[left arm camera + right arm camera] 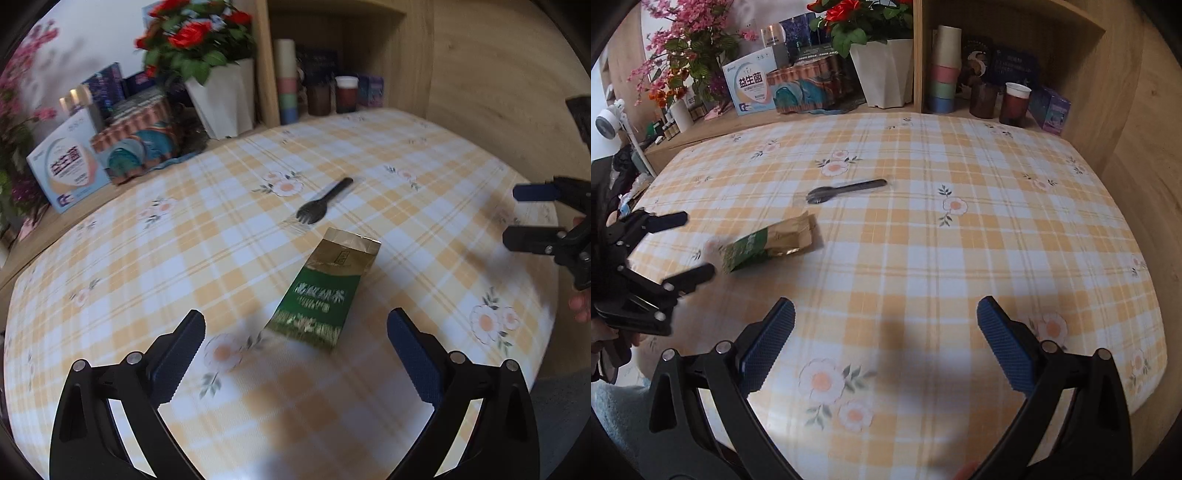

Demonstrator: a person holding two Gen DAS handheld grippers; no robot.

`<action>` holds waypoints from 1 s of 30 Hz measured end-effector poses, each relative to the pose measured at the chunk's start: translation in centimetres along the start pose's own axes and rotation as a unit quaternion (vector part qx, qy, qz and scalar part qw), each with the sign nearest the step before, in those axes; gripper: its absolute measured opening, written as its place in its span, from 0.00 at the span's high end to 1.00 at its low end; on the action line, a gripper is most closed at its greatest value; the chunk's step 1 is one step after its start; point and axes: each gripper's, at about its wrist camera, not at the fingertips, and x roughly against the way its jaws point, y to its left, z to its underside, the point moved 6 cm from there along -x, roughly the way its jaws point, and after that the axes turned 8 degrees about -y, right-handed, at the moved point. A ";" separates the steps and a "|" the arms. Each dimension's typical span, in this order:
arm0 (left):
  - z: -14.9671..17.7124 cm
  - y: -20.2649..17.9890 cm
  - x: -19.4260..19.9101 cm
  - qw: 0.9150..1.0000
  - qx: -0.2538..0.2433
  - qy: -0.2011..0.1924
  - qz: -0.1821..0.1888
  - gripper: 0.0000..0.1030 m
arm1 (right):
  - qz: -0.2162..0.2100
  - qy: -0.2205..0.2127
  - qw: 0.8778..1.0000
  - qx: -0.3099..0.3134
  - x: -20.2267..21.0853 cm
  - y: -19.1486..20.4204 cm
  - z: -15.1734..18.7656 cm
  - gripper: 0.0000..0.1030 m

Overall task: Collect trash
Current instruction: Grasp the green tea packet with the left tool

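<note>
Left tongs (pixel 295 328) hang spread wide over the desk (pixel 147 266), pinching nothing. The tea packet (pixel 325 288) lies flat right between the tips and just beyond them, green end nearest, gold end pointing away. Past the gold end, a short gap, then the black spork (pixel 325 201), tines toward the packet, handle angled to the far right. It seems to sit in a clear wrapper, though the right view shows only a faint sheen around it.

In the right wrist view the packet (pixel 772 243) sits toward the desk's left edge, blurred, its print unreadable there. The spork (pixel 846 190) lies nearer the middle. Right tongs (pixel 886 325) are also spread wide and empty, over bare checked cloth near the front edge, well apart from both items.

Each tool shows in the other's view only partly, cut by the frame edge. A fingertip (pixel 580 306) peeks in beside the right one. Along the far edge stand a flower pot (pixel 882 70), a box (pixel 750 85) and stacked cups (pixel 943 70).
</note>
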 end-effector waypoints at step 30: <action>0.2 2.0 -2.7 0.996 0.068 0.019 0.050 0.79 | -0.047 0.059 0.997 0.010 -6.4 2.7 -2.8 0.07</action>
